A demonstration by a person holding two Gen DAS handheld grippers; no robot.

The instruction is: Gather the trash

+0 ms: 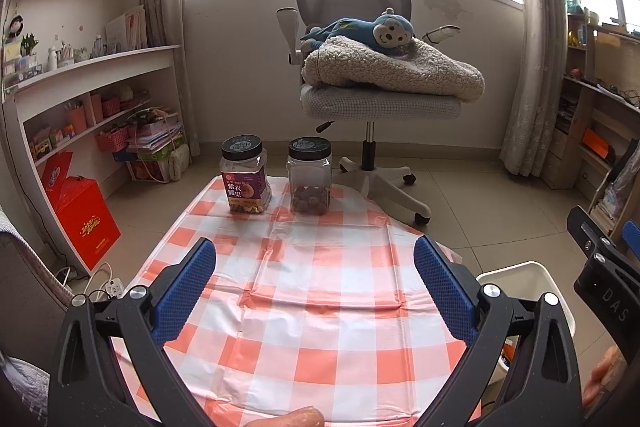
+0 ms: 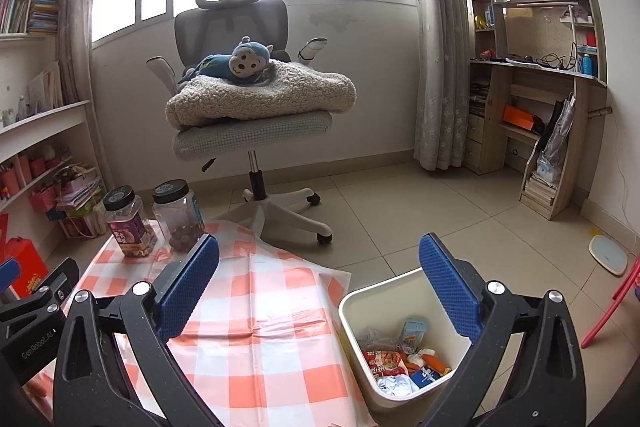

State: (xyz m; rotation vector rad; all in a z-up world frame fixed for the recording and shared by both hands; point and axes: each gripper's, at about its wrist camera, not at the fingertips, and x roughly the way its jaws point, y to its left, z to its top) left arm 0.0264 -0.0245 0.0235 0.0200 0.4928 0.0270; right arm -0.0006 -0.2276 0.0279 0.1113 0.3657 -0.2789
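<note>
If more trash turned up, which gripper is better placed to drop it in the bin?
Right. The right gripper is open beside the bin; the left gripper sits over the tablecloth, farther off.

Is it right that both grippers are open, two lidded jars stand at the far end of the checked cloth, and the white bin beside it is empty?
Not quite. The white bin is not empty: the right wrist view shows wrappers and packets inside. The rest holds: left gripper and right gripper are open, and two jars stand at the far end of the checked cloth.
</note>
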